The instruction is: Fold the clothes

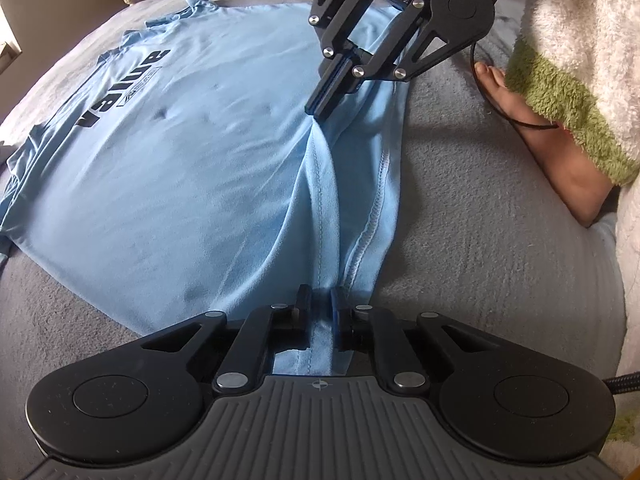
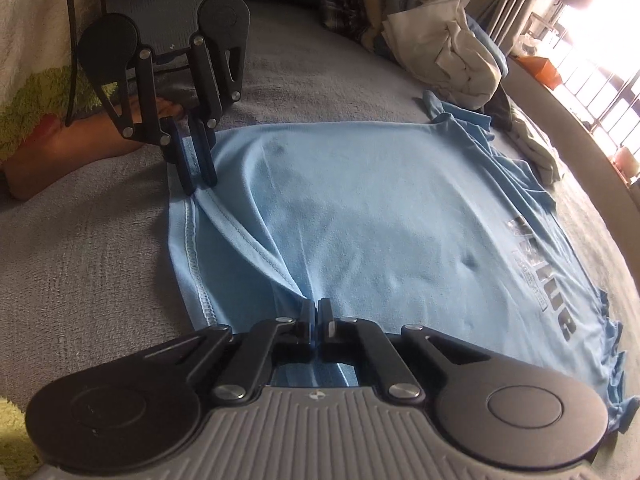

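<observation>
Light-blue cotton T-shirt (image 1: 180, 152) with dark chest lettering lies flat on grey fleece bed cover (image 1: 480, 200). Left tool (image 1: 320, 312) and right tool (image 2: 318, 316) both pinched closed on the bottom hem, one near each corner. Hem runs tool to tool; shirt body extends away toward collar, so folding likely carries hem that way.

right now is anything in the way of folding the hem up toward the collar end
Nothing visible does. Both the left gripper and right gripper are shut on the light blue t-shirt near its hem, and the shirt's top is bare. The pile of clothes lies beyond the collar end.
</observation>
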